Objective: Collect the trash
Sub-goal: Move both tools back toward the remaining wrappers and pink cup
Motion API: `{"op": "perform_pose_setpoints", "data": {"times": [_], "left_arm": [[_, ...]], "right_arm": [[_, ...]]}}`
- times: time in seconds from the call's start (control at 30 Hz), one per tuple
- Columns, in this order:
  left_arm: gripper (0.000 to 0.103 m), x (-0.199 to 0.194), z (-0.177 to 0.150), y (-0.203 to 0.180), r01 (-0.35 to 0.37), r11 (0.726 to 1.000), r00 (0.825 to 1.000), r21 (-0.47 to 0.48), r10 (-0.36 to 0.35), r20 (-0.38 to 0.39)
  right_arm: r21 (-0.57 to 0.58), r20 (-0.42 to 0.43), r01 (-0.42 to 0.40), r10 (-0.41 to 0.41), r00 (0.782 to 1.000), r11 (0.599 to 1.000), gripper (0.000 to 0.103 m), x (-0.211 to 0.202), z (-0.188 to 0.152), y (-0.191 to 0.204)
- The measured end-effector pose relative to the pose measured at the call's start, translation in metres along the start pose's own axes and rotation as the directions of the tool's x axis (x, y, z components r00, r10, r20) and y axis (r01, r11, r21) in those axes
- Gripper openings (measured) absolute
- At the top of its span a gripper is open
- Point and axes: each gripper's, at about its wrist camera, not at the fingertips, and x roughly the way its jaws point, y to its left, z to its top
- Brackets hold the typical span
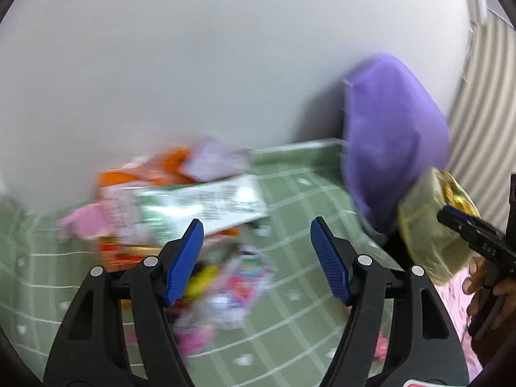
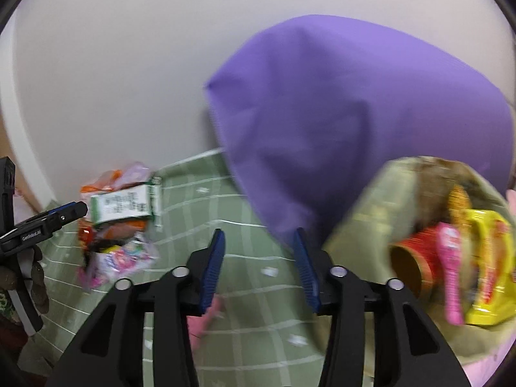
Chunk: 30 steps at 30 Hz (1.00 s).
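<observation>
A blurred pile of trash wrappers (image 1: 180, 213) lies on a green checked bedsheet (image 1: 290, 306), with a green-white carton on top and pink and orange packets around it. It also shows in the right wrist view (image 2: 119, 225). My left gripper (image 1: 256, 258) is open and empty, just right of the pile. My right gripper (image 2: 258, 267) is open and empty over bare sheet. An olive-green bag (image 2: 371, 213) at the right holds a red tube, a pink packet and a yellow packet. In the left wrist view the right gripper's fingers (image 1: 467, 229) appear beside this bag (image 1: 429, 235).
A purple pillow (image 2: 354, 122) leans against the pale wall behind the bag, also seen in the left wrist view (image 1: 390, 138). A pink scrap (image 2: 206, 319) lies on the sheet under my right gripper. Striped fabric (image 1: 483, 113) hangs at the far right.
</observation>
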Motion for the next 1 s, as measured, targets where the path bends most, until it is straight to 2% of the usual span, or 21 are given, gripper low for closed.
{"op": "perform_pose_setpoints", "data": {"times": [0.07,0.13,0.27,0.47,0.67,0.8,0.93,0.97,1.0], "left_arm": [[0.065,-0.009,0.001,0.024,-0.037,0.999,0.999,-0.031,0.037,0.013],[0.065,-0.016,0.001,0.051,-0.089,0.994,0.996,-0.056,0.090,0.020],[0.065,-0.024,-0.003,0.093,-0.171,0.982,0.984,-0.085,0.175,0.037],[0.065,-0.027,-0.009,0.147,-0.249,0.957,0.967,-0.147,0.254,0.015],[0.065,-0.017,-0.009,0.173,-0.252,0.953,0.967,-0.167,0.255,-0.007],[0.065,-0.013,-0.008,0.189,-0.242,0.952,0.970,-0.189,0.245,-0.008],[0.065,-0.006,-0.007,0.198,-0.225,0.954,0.974,-0.197,0.224,-0.025],[0.065,-0.004,-0.008,0.199,-0.221,0.956,0.975,-0.192,0.219,-0.031],[0.065,-0.001,-0.008,0.199,-0.216,0.958,0.976,-0.190,0.213,-0.036]], "right_arm": [[-0.009,0.004,-0.041,0.041,0.999,0.999,0.045,0.009,0.004,0.016],[-0.013,-0.005,-0.078,0.078,0.997,0.997,0.053,0.020,0.008,0.030],[-0.015,-0.046,-0.154,0.153,0.987,0.988,0.053,0.047,0.019,0.057],[-0.093,-0.060,-0.152,0.147,0.987,0.984,0.053,0.088,0.041,0.104],[-0.121,-0.077,-0.161,0.153,0.985,0.980,0.053,0.138,0.059,0.138],[-0.074,-0.162,-0.222,0.208,0.965,0.972,0.053,0.174,0.064,0.145],[-0.020,-0.216,-0.224,0.215,0.952,0.974,0.053,0.203,0.068,0.147],[-0.013,-0.220,-0.223,0.215,0.952,0.975,0.052,0.206,0.069,0.147],[-0.005,-0.227,-0.227,0.220,0.949,0.974,0.047,0.210,0.071,0.147]]}}
